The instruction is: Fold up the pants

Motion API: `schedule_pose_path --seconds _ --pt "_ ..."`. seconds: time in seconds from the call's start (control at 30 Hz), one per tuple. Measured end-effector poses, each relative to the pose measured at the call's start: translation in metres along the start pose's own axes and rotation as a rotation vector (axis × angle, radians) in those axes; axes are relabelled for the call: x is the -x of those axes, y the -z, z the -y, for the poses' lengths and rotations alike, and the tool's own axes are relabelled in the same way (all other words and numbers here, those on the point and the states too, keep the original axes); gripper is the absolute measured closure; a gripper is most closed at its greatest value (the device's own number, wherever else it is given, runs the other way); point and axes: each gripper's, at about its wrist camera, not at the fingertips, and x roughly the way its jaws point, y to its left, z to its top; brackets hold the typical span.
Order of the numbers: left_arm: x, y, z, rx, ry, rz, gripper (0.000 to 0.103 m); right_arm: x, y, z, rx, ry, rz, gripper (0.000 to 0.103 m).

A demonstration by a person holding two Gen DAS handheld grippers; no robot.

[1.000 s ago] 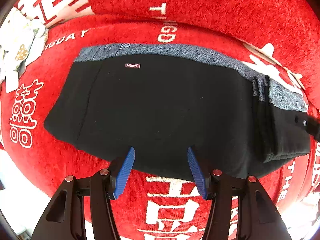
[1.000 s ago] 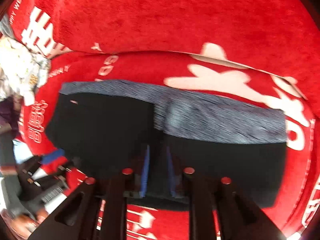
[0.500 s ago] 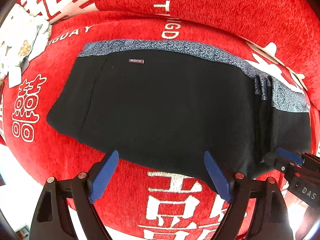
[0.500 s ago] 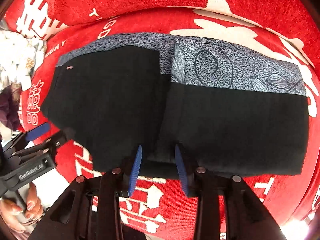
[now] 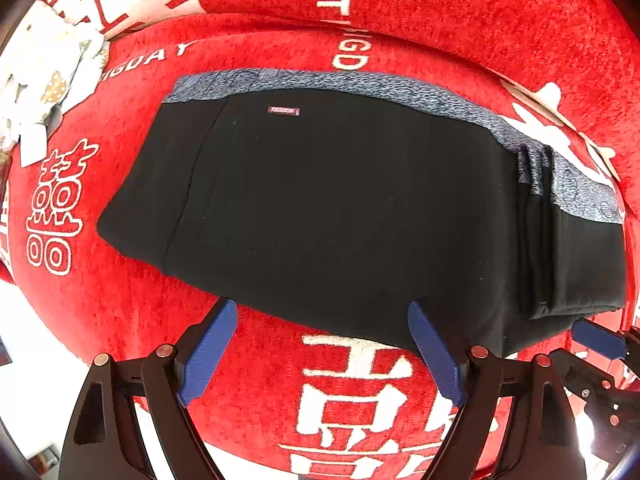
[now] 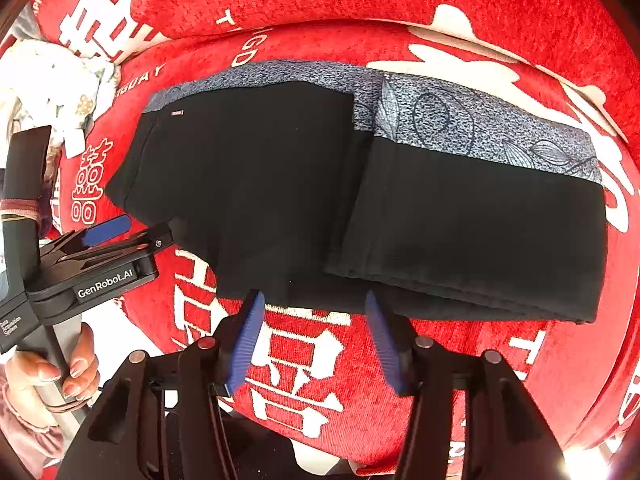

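Black pants (image 5: pixel 340 208) with a grey patterned band along the far edge lie flat on a red cushion. The leg end is folded over onto the right part, as the right wrist view (image 6: pixel 472 216) shows. My left gripper (image 5: pixel 320 312) is open and empty, just short of the near hem. My right gripper (image 6: pixel 314 304) is open and empty, at the near hem by the fold's edge. The left gripper also shows in the right wrist view (image 6: pixel 116 232), and the right gripper's tip shows in the left wrist view (image 5: pixel 596 338).
The red sofa seat (image 5: pixel 120 300) carries white characters, and its back cushion (image 5: pixel 440 8) rises behind. A white patterned cloth (image 5: pixel 44 92) lies at the far left. A hand (image 6: pixel 52 372) holds the left gripper's handle.
My right gripper has let go of the folded leg, opened and drawn back. My left gripper opened wide and stays at the near hem.
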Motion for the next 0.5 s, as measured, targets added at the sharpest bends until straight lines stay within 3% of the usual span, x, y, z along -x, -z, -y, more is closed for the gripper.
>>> schedule_pose_path --seconds 0.5 --pt "-0.010 -0.002 -0.040 0.056 -0.028 -0.006 0.015 -0.010 -0.018 -0.025 0.054 0.031 -0.005 0.036"
